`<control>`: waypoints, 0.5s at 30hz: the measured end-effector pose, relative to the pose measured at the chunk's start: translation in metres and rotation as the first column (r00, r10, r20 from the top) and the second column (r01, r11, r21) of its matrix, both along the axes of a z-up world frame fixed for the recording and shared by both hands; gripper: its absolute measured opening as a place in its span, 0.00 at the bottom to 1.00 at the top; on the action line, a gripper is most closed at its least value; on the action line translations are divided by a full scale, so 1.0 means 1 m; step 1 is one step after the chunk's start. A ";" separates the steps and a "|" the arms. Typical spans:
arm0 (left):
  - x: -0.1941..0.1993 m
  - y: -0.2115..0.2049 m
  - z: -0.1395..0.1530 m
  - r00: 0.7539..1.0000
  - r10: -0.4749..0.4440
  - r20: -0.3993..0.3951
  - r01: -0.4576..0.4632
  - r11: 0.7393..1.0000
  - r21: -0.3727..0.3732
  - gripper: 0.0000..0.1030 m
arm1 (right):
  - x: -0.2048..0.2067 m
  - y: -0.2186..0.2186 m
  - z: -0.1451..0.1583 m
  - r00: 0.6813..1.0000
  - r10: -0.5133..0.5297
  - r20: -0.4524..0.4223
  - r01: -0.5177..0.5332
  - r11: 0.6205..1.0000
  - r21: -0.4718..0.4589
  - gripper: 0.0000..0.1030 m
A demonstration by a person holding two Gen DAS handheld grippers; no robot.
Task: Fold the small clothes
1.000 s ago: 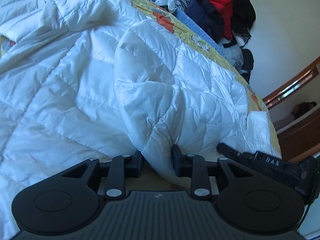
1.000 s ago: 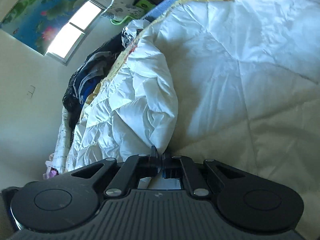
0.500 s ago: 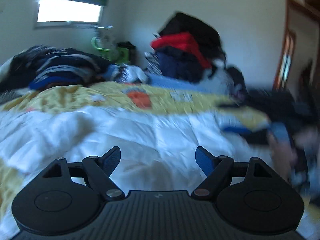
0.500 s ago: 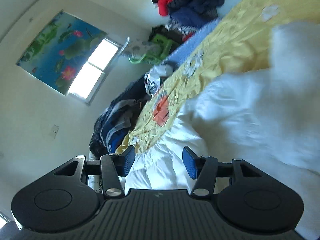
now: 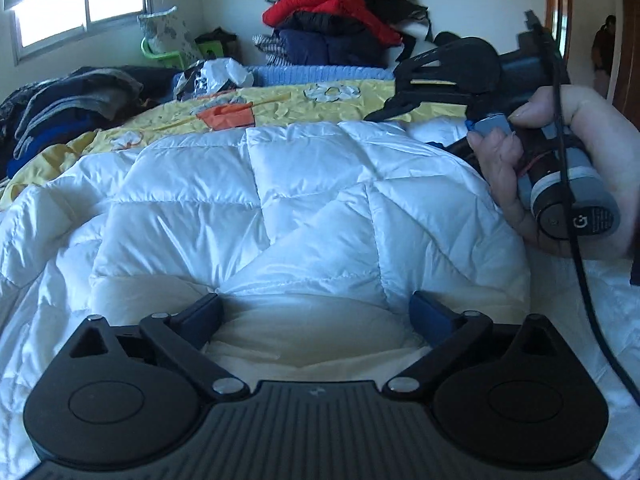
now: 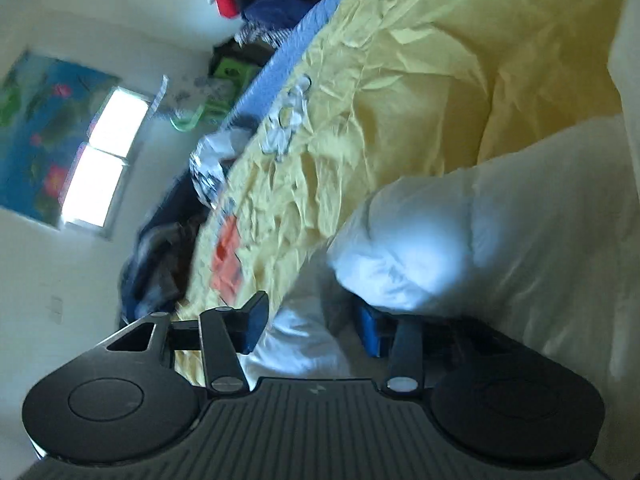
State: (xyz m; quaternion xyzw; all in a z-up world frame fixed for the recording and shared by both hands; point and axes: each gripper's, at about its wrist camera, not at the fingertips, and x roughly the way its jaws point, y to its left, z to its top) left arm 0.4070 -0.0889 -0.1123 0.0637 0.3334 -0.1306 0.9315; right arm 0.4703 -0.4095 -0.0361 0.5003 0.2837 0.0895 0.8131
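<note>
White jacket (image 5: pixel 304 200) before left gripper (image 5: pixel 316 312)

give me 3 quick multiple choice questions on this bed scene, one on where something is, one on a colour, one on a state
1. Where is the clothes pile topped with red?
A. at the far side of the bed, by the wall
B. on the white jacket
C. between the left claw's fingers

2. What colour is the bedsheet under the jacket?
A. green
B. yellow
C. black

3. How does the left claw stand?
A. shut on the jacket
B. shut on nothing
C. open, holding nothing

Answers:
1 A: the clothes pile sits beyond the bed against the far wall.
2 B: the bedsheet shows yellow past the white jacket.
3 C: the left claw has just been opening, its fingers wide apart, the jacket's edge loose between them.
</note>
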 end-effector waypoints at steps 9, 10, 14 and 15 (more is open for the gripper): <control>-0.001 0.006 0.002 1.000 -0.003 0.001 0.003 0.997 -0.073 1.00 | -0.003 0.014 0.020 0.999 -0.022 0.036 0.028 0.983 -0.179 0.47; -0.002 0.010 0.003 1.000 -0.004 0.004 0.004 0.996 -0.094 1.00 | -0.018 0.015 0.028 0.996 -0.056 0.067 0.068 0.980 -0.188 0.50; -0.006 0.010 0.002 1.000 0.001 0.016 0.001 0.995 -0.103 1.00 | -0.089 0.026 0.048 0.971 -0.056 0.233 0.111 0.967 -0.231 0.61; -0.007 0.008 0.003 1.000 0.003 0.018 -0.001 0.996 -0.092 1.00 | -0.100 0.032 0.047 0.968 -0.009 0.250 0.069 0.970 -0.234 0.65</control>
